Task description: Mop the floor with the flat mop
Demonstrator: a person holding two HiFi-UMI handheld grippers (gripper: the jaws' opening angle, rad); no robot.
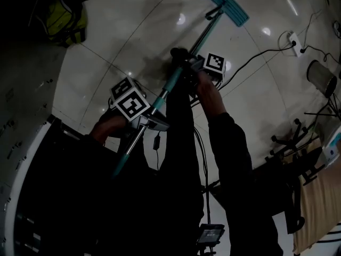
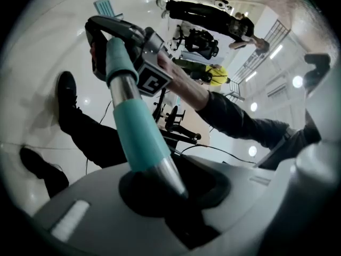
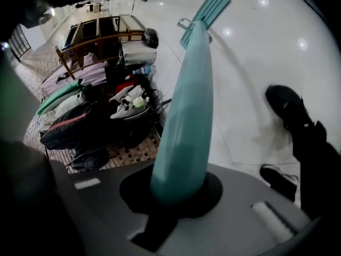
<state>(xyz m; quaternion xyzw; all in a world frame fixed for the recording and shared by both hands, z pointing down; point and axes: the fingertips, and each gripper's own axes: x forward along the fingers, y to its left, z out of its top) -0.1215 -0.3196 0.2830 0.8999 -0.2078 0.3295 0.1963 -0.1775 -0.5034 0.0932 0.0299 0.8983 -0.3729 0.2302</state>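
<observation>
The flat mop has a teal head (image 1: 224, 3) lying flat on the pale tiled floor (image 1: 133, 31) at the top of the head view. Its handle (image 1: 184, 60) slants down to the lower left. My right gripper (image 1: 187, 71) is shut on the teal part of the handle, higher up the pole. My left gripper (image 1: 151, 114) is shut on the handle lower down, where teal grip meets bare metal. In the left gripper view the handle (image 2: 136, 127) rises out of the left gripper (image 2: 176, 188) toward the mop head (image 2: 105, 7). The right gripper view shows the teal handle (image 3: 184, 121) held in the right gripper (image 3: 178, 193), with the head (image 3: 208, 9) far off.
A yellow-green bag (image 1: 64, 15) lies at the far left. A power strip (image 1: 293, 39) with cables and a grey cylinder (image 1: 321, 78) sit at the right, and a chair base (image 1: 290, 140) below them. A wooden rack (image 3: 101, 41) with bags stands beside the floor. My shoe (image 3: 287, 108) is close to the handle.
</observation>
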